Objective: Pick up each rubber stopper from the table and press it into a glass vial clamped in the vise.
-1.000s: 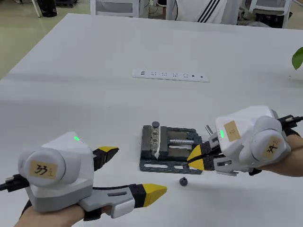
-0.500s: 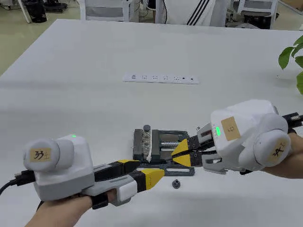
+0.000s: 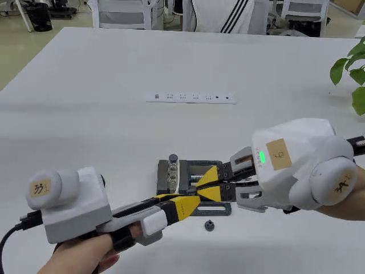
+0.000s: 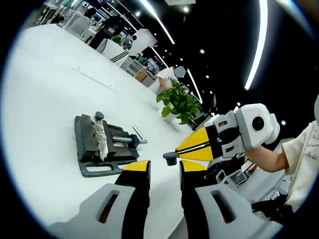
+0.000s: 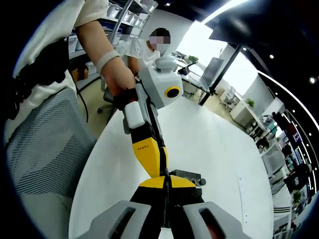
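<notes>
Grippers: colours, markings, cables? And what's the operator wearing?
The left gripper and right gripper match: white-grey housings, black jaws, yellow tips, tan handwritten stickers. A green light on the right; a black cable from the left. Pale short sleeve worn.

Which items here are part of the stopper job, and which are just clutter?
Job:
- vise
- vials clamped in it
- fitted stopper on one vial
- loose stopper near the vise
- held stopper in the right gripper
- left gripper, open

Lying about:
- power strip
- plant
</notes>
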